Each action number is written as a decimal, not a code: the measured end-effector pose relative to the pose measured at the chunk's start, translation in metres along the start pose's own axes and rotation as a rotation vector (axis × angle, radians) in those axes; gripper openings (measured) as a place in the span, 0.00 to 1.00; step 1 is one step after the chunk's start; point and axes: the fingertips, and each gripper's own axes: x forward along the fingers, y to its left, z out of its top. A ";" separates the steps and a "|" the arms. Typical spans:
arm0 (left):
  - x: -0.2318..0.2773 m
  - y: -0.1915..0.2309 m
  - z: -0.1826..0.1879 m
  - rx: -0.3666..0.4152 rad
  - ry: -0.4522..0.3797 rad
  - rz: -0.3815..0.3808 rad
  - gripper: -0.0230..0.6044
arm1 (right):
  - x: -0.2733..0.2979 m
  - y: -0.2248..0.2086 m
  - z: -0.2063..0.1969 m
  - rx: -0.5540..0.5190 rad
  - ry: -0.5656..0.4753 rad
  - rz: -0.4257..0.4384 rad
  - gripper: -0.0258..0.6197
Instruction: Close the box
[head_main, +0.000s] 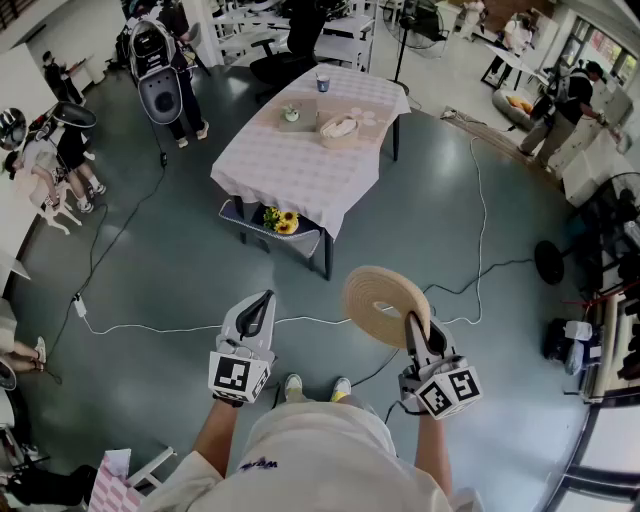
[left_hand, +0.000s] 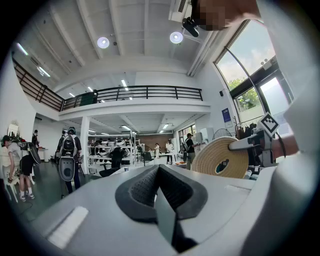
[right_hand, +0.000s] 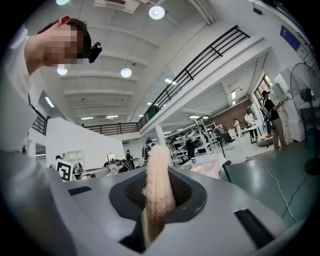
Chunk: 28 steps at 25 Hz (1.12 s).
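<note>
Your right tongs (head_main: 413, 322) clamp the woven lid (head_main: 380, 300); left tongs (head_main: 262, 302) closed, empty. Right gripper view shows its rim, left gripper view its face.

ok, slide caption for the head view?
Right claw grips the woven lid, left claw shut and empty, basket on the table ahead.

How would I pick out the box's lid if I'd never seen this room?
Find the cloth-covered table, then look nearer, to the person's right gripper. It pinches the lid by its edge: a flat, round disc of tan weave, the only thing held up in the air.
</note>
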 end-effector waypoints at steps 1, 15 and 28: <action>0.002 -0.002 0.003 -0.011 -0.002 0.003 0.04 | -0.003 -0.003 0.002 -0.007 0.002 -0.001 0.11; 0.046 -0.061 0.006 -0.084 0.019 0.001 0.08 | -0.027 -0.064 0.017 -0.063 0.002 0.005 0.11; 0.053 -0.094 0.002 -0.038 0.033 -0.002 0.04 | -0.049 -0.101 0.037 -0.051 -0.034 -0.001 0.11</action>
